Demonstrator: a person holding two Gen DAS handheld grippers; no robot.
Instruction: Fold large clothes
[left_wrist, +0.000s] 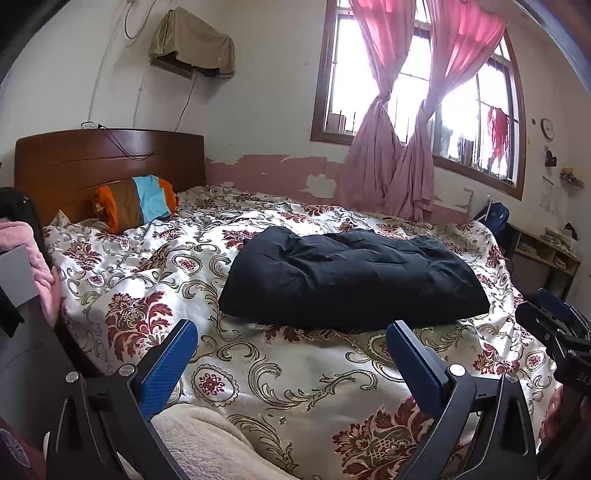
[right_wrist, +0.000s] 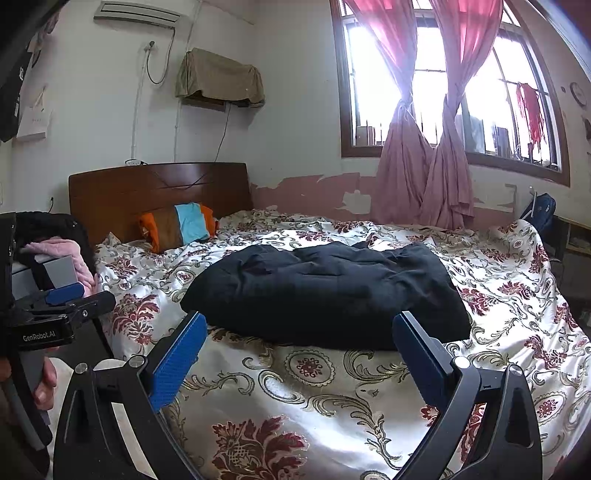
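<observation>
A dark navy garment (left_wrist: 351, 278) lies folded in a thick rectangular bundle in the middle of the bed; it also shows in the right wrist view (right_wrist: 325, 291). My left gripper (left_wrist: 291, 328) is open and empty, held just short of the bundle's near edge. My right gripper (right_wrist: 300, 319) is open and empty, also just before the near edge. The right gripper shows at the right edge of the left wrist view (left_wrist: 554, 317). The left gripper shows at the left edge of the right wrist view (right_wrist: 70, 299).
The bed has a floral quilt (left_wrist: 280, 376) and a wooden headboard (left_wrist: 107, 166) with a striped pillow (left_wrist: 136, 203). A cream fleece blanket (left_wrist: 207, 443) lies at the near edge. Pink clothes (right_wrist: 70, 254) sit at left. Shelves (left_wrist: 546, 251) stand at right under the curtained window (left_wrist: 417, 85).
</observation>
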